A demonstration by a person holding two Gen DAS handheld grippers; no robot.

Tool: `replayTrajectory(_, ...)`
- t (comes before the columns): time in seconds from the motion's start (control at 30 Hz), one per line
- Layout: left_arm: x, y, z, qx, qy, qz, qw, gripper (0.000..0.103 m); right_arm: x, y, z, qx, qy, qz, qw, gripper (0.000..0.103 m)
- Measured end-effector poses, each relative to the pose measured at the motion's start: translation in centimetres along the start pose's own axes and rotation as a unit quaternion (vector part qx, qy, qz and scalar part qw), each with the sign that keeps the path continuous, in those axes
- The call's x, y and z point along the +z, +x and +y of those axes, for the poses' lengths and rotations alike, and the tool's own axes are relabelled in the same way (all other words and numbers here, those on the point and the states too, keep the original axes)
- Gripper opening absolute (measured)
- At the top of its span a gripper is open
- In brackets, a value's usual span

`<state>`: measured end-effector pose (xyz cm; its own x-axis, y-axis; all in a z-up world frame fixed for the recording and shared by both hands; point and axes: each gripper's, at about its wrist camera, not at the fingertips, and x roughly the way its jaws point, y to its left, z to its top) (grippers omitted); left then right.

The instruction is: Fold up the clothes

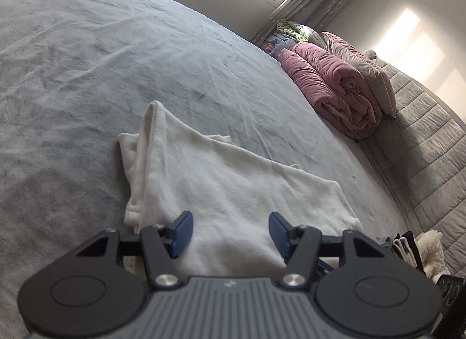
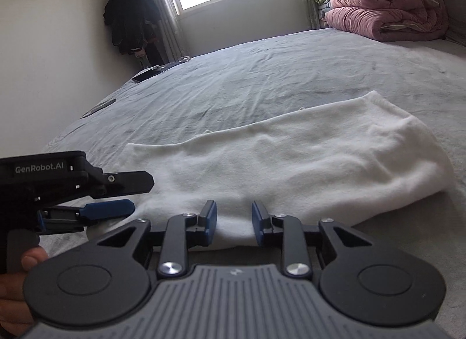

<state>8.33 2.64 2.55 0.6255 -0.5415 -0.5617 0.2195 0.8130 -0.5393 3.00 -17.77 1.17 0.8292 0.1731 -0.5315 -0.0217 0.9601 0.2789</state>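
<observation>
A white garment lies folded in a long band on the grey bed sheet. My left gripper stands open just over its near edge, with the cloth between and below the blue pads but not pinched. In the right wrist view the same white garment stretches from left to right. My right gripper is open at the garment's near edge, its pads on either side of the hem. The left gripper shows at the left of that view, held by a hand, its fingers apart over the garment's left end.
A rolled pink quilt and pillows lie at the head of the bed by the grey padded headboard. A phone and small items lie at the far edge. Dark clothes hang in the corner. Folded items sit beside the bed.
</observation>
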Motion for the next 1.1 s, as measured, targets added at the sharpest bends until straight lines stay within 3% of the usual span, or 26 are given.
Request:
replayTrajectory(0.13, -0.8, -1.0, -2.4, -0.004, 0.076, -0.018, 0.9969, 0.056, -0.3, -0.3, -0.6, 0.003, 0.005, 0.001, 1.000, 0.028)
replayTrajectory(0.23, -1.5, -0.7, -3.5, 0.009, 0.106, -0.013, 0.9942, 0.056, -0.6, -0.5, -1.1, 0.006, 0.008, 0.001, 1.000, 0.028)
replayTrajectory(0.3, -1.9, 0.2, -3.6, 0.048, 0.133, -0.002, 0.9900, 0.053, -0.7, -0.7, -1.6, 0.011, 0.016, -0.003, 1.000, 0.028)
replayTrajectory(0.33, -2.1, 0.6, -3.6, 0.067, 0.146, 0.003, 0.9871, 0.043, -0.6, -0.9, -2.0, 0.011, 0.023, -0.009, 1.000, 0.028)
replayTrajectory(0.4, -2.2, 0.6, -3.9, 0.085, 0.171, -0.001, 0.9817, 0.041, -0.3, -1.2, -2.9, 0.008, 0.035, -0.020, 0.999, 0.028)
replayTrajectory(0.67, -2.0, 0.3, -3.4, 0.083, 0.167, 0.000, 0.9825, 0.041, 0.8, -1.6, -6.5, -0.039, 0.055, -0.042, 0.997, 0.028)
replayTrajectory(0.77, -2.2, 0.4, -3.7, 0.086, 0.173, -0.002, 0.9811, 0.041, 0.8, -1.8, -7.5, -0.067, 0.048, -0.042, 0.996, 0.017)
replayTrajectory(0.9, -2.3, 0.4, -3.8, 0.087, 0.175, -0.002, 0.9808, 0.041, 0.8, -2.1, -8.8, -0.105, 0.039, -0.043, 0.993, 0.016)
replayTrajectory(1.0, -2.1, 0.3, -3.7, 0.085, 0.170, -0.001, 0.9817, 0.041, 0.7, -2.5, -10.0, -0.114, 0.052, -0.039, 0.991, 0.000)
replayTrajectory(1.1, -1.7, 0.3, -3.4, 0.083, 0.162, 0.000, 0.9833, 0.041, 0.6, -3.0, -10.9, -0.138, 0.058, -0.043, 0.988, 0.000)
